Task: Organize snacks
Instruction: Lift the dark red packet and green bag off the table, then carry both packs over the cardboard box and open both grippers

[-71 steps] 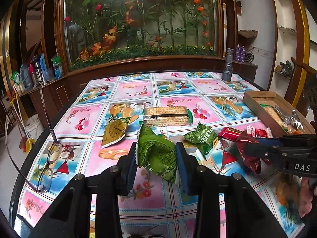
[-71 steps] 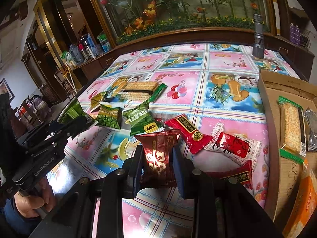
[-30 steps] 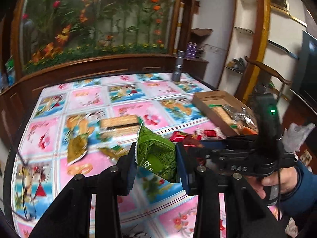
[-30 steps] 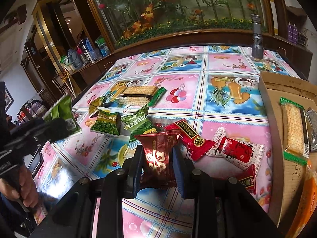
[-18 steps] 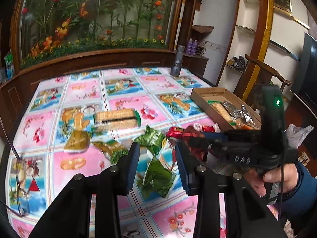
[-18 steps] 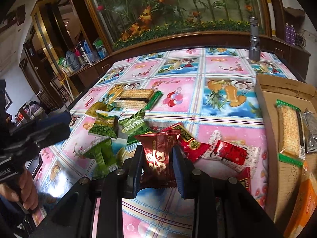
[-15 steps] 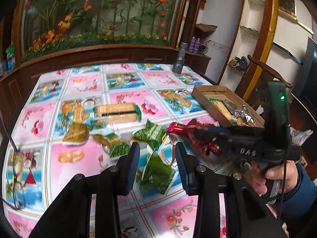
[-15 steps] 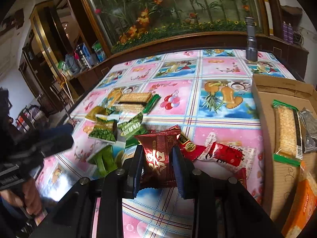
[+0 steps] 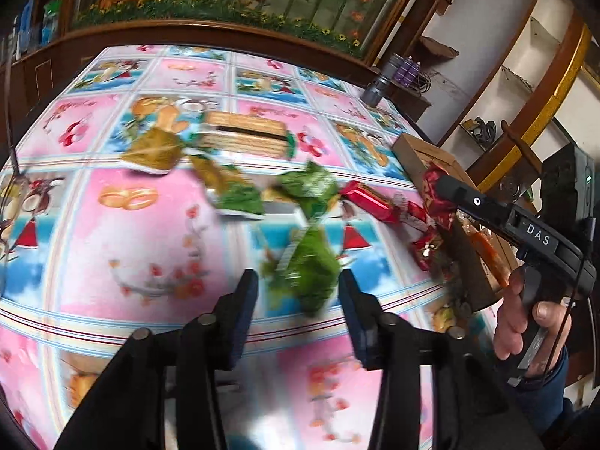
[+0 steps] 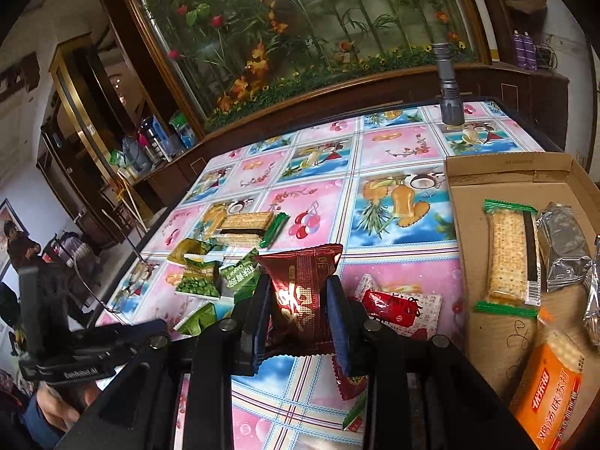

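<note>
My left gripper [image 9: 298,292] hangs low over the table with its jaws opening. A green snack packet [image 9: 311,270] lies blurred on the tablecloth between and just ahead of the fingers, and the pads do not press it. My right gripper [image 10: 298,300] is shut on a dark red snack packet [image 10: 300,285], held upright above the table. In the left wrist view that red packet [image 9: 435,187] shows at the right gripper's tip, near the cardboard box [image 9: 416,150]. More green packets [image 10: 198,279] and red packets [image 10: 397,309] lie loose on the cloth.
The cardboard box [image 10: 506,172] at the right holds a cracker pack [image 10: 512,255], a silver packet [image 10: 562,247] and an orange pack [image 10: 551,386]. Another cracker pack [image 10: 243,227] lies mid-table. A flashlight [image 10: 448,86] stands at the far edge and glasses [image 10: 86,273] lie at the left edge.
The left gripper let go of the green packet, which dropped onto the table, then sank toward it with jaws wider. The right gripper shifted toward the box, still holding the red packet.
</note>
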`<state>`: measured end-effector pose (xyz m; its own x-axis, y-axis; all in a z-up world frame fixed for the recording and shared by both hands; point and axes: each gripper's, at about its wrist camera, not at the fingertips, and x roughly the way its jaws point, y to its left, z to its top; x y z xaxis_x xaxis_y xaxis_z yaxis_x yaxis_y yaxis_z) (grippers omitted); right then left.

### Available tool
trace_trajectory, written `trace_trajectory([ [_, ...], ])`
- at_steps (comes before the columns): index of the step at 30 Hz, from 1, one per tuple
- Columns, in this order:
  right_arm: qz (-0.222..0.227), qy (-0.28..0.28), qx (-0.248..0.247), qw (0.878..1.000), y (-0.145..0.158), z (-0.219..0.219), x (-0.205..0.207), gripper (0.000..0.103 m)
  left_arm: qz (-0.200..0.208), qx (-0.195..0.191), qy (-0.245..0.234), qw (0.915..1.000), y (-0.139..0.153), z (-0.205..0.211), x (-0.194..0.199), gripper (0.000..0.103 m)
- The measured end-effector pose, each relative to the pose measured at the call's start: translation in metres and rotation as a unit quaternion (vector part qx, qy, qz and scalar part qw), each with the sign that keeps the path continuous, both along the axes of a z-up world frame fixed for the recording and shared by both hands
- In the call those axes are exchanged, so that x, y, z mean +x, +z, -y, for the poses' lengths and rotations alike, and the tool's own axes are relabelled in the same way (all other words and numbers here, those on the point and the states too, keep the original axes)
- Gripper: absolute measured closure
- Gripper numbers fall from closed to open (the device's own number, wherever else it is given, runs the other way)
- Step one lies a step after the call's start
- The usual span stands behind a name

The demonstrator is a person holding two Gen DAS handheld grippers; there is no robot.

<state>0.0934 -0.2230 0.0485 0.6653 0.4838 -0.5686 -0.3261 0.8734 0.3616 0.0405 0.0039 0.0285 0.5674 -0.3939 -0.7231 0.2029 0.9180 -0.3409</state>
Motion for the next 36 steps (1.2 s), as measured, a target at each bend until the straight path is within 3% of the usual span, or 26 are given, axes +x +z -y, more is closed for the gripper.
trace_trajectory([
  [1,0.003,-0.003,-0.001,1.000,0.002,0.001,-0.001,0.072,0.006,0.014,0.006,0.9999,0.002,0.009,-0.001,0.037],
  [3,0.011,-0.009,0.000,1.000,0.005,0.005,-0.002,0.072,0.011,0.044,0.028,0.9986,0.003,0.024,0.003,0.027],
  [5,0.018,-0.013,0.007,1.000,0.009,0.009,-0.004,0.072,0.005,0.058,0.036,0.9976,-0.001,0.035,0.011,0.027],
  [6,0.023,-0.016,0.011,1.000,0.012,0.012,-0.005,0.072,0.004,0.070,0.045,0.9965,-0.005,0.040,0.016,0.027],
  [7,0.027,-0.020,0.014,0.999,0.014,0.014,-0.006,0.072,0.002,0.073,0.046,0.9962,-0.008,0.042,0.019,0.035],
  [8,0.030,-0.025,0.020,0.999,0.016,0.018,-0.006,0.072,-0.001,0.072,0.044,0.9964,-0.012,0.044,0.023,0.043],
  [9,0.031,-0.027,0.025,0.999,0.018,0.021,-0.006,0.072,-0.004,0.076,0.048,0.9959,-0.017,0.045,0.026,0.061],
  [14,0.033,-0.039,0.051,0.997,0.024,0.034,-0.006,0.072,0.013,0.080,0.047,0.9956,-0.018,0.048,0.020,0.065],
  [17,0.043,-0.045,0.057,0.996,0.031,0.042,-0.009,0.072,0.016,0.063,0.039,0.9971,-0.015,0.049,0.015,0.067],
  [21,0.053,-0.082,0.059,0.993,0.039,0.066,-0.010,0.072,0.027,0.057,0.032,0.9975,-0.005,0.058,0.010,0.067],
  [26,0.046,-0.134,0.083,0.987,0.043,0.112,-0.007,0.072,0.041,0.039,-0.001,0.9984,0.015,0.088,0.006,0.067],
  [29,0.047,-0.171,0.071,0.982,0.045,0.133,-0.008,0.072,0.049,0.024,-0.020,0.9983,0.030,0.110,0.010,0.067],
  [36,0.016,-0.230,0.073,0.970,0.036,0.181,-0.003,0.072,0.068,-0.003,-0.091,0.9935,0.057,0.187,0.009,0.067],
])
